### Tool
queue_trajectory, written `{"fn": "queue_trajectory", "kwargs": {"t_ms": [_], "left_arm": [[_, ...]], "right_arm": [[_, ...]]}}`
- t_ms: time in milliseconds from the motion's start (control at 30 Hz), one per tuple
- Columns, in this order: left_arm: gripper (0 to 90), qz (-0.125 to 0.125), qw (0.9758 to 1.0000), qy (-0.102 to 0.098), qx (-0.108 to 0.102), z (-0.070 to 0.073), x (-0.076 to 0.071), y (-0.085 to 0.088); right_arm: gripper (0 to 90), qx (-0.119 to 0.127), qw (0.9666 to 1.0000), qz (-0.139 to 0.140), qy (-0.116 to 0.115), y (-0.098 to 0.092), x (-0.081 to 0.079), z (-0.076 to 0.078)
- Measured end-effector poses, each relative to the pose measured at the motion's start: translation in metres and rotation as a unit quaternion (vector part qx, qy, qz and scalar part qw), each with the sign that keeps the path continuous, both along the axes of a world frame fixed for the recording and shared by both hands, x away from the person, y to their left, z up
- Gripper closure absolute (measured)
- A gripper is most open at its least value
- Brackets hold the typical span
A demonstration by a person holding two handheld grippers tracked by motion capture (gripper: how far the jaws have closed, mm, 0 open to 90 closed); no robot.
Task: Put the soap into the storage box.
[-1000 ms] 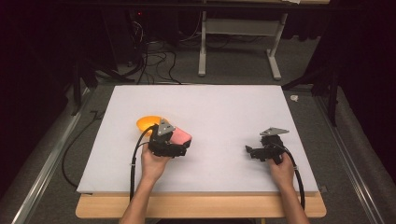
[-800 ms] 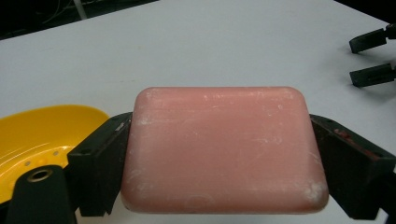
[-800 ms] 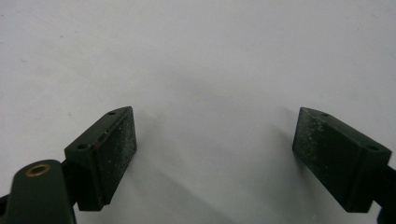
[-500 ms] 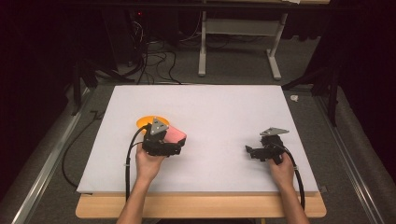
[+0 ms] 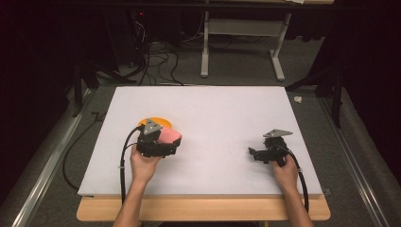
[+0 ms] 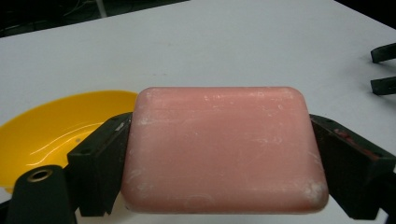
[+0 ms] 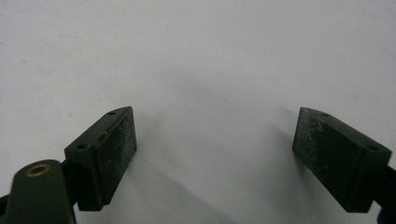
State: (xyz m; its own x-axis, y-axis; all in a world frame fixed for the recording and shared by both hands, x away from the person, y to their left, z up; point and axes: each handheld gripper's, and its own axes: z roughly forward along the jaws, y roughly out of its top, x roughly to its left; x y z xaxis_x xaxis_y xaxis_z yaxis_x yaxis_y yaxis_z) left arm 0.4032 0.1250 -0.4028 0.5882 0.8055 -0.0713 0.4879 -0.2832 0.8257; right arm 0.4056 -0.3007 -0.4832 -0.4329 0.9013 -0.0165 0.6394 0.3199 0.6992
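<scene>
Left gripper (image 5: 165, 144) is clamping a pink soap bar (image 6: 223, 148) by its short ends: rounded corners, scuffed whitish surface, sitting left of centre in the high view just right of the yellow bowl (image 6: 51, 128). Right gripper (image 7: 215, 158) is idling with jaws wide, lower right, over bare white table (image 5: 227, 113) with open room between the two.

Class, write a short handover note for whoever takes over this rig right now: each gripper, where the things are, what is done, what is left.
Left gripper: shut on the pink soap bar, gripped at both ends.
Right gripper: open, holding nothing, over bare white table.
Yellow dish: on the table beside the soap, nothing in it.
Done: soap is grasped.
Left: probably set the soap in the dish, then release; the right gripper looks idle.
</scene>
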Motion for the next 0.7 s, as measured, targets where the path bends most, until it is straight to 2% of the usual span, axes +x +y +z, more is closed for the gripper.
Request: {"fn": "queue_trajectory", "kwargs": {"t_ms": [233,333,400,700], "left_arm": [[13.9,0.01,0.9999,-0.003,-0.003,0.003,0.0,0.006],[13.9,0.028,0.9994,-0.01,0.016,0.004,-0.001,0.007],[13.9,0.028,0.9996,-0.006,0.008,0.003,0.0,0.01],[14.0,0.046,0.9989,-0.003,0.006,0.004,0.004,0.02]], "right_arm": [[14.2,0.0,1.0,0.0,0.0,0.0,0.0,0.0],[14.3,0.0,1.0,0.0,0.0,0.0,0.0,0.0],[14.3,-0.001,1.0,0.001,0.0,0.0,0.0,0.0],[14.2,-0.001,1.0,0.001,0.0,0.0,0.0,0.0]]}}
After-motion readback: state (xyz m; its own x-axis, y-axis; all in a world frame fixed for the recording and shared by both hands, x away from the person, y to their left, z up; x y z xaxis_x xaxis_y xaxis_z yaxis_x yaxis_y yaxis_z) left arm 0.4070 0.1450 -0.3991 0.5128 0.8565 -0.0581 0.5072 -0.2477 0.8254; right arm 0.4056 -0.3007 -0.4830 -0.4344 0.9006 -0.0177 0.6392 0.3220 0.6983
